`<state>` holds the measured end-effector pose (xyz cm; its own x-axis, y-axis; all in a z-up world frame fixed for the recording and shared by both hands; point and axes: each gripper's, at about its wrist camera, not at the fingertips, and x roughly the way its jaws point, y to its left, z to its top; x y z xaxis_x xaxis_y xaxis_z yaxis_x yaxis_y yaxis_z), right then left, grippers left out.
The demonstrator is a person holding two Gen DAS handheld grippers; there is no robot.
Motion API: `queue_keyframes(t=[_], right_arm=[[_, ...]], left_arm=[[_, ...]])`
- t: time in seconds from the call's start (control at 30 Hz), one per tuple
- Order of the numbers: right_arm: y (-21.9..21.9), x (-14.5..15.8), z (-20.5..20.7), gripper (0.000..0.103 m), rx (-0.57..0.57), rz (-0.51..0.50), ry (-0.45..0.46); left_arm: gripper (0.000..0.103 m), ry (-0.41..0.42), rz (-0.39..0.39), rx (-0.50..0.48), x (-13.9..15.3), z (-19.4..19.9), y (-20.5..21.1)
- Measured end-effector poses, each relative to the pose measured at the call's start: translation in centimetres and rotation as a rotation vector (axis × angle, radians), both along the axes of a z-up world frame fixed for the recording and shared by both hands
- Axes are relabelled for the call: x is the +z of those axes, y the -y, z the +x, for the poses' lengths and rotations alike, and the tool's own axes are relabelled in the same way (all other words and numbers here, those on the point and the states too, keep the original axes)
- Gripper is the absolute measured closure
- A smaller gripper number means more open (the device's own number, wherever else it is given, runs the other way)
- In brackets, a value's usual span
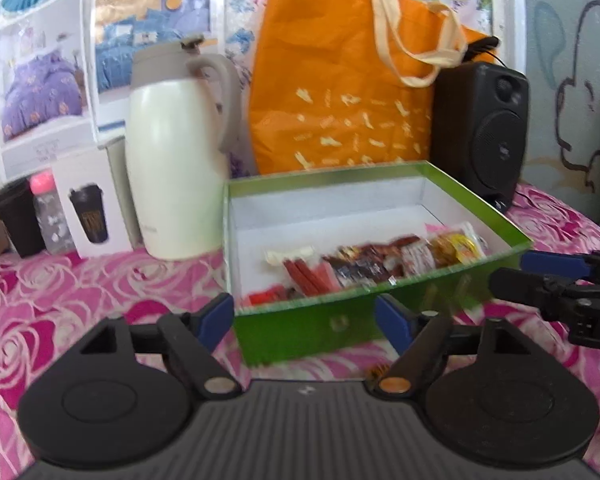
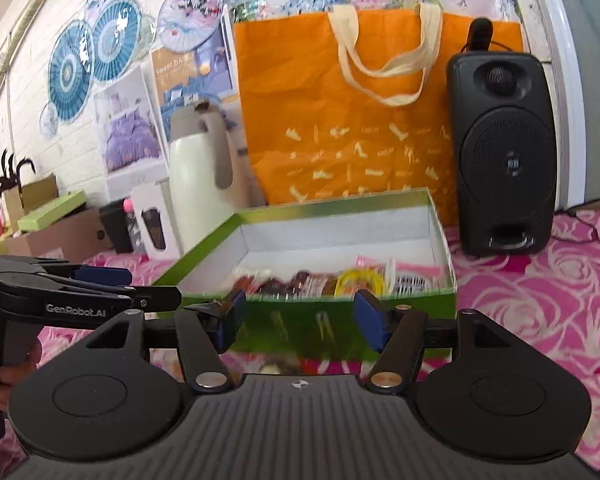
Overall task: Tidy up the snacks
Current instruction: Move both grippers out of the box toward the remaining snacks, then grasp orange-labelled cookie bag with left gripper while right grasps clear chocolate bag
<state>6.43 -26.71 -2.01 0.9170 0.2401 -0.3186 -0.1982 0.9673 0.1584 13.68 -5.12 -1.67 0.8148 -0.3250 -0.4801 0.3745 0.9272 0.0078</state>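
Observation:
A green box (image 1: 380, 172) with a white inside lies open on the pink rose-patterned cloth. Several wrapped snacks (image 1: 380, 260) lie in a row along its near wall, red, brown and yellow ones among them. My left gripper (image 1: 306, 320) is open just in front of the box's near wall, nothing between its blue pads. My right gripper (image 2: 300, 318) is open too, also in front of the near wall of the box (image 2: 300, 204), with the snacks (image 2: 320, 280) just beyond. Each gripper shows at the edge of the other's view. Small blurred wrappers (image 2: 280, 366) lie on the cloth beneath.
Behind the box stand a cream thermos jug (image 1: 172, 152), an orange tote bag (image 1: 332, 92) and a black speaker (image 1: 480, 132). A white carton picturing a cup (image 1: 92, 208), a small bottle and a dark cup stand at the left. Cardboard boxes (image 2: 60, 236) sit further left.

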Motion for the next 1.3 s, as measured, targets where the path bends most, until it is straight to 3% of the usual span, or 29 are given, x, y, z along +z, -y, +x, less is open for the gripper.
queue_keyframes(t=[0.07,0.3,0.63,0.83,0.97,1.03,1.1,1.23,1.3], right_arm=[[-0.5,-0.5,-0.2,0.003,0.018,-0.032,-0.025],[-2.7,-1.8,0.2,0.002,0.078,-0.208,-0.056],[-2.1,-2.1,0.3,0.0,0.16,-0.263,-0.094],[-4.2,-3.3,2.6,0.0,0.182,-0.428,-0.136],[-3.6,-3.5,3.7,0.004,0.21,-0.38,-0.169],[-3.6,-3.7,3.5,0.011,0.228,-0.368,-0.171],[-3.8,-3.8,3.4,0.012,0.227,-0.381,-0.169],[-3.9,-3.8,3.3,0.019,0.225,-0.367,-0.175],[-4.0,-3.8,3.0,0.021,0.215,-0.371,-0.164]], left_arm=[[0.013,-0.026,-0.004,-0.033,-0.6,-0.5,0.2],[0.014,-0.044,0.066,-0.043,-2.4,-0.4,1.9],[0.013,-0.13,-0.061,-0.13,-2.6,-0.1,0.8],[0.012,-0.16,0.015,-0.136,-3.9,0.2,2.9],[0.012,-0.236,-0.069,-0.111,-5.0,1.6,1.7],[0.013,-0.259,-0.096,-0.113,-5.4,2.0,1.3],[0.014,-0.258,-0.108,-0.115,-5.6,1.9,1.1],[0.032,-0.251,-0.137,-0.143,-5.5,1.4,0.8],[0.032,-0.244,-0.141,-0.14,-5.5,1.1,0.7]])
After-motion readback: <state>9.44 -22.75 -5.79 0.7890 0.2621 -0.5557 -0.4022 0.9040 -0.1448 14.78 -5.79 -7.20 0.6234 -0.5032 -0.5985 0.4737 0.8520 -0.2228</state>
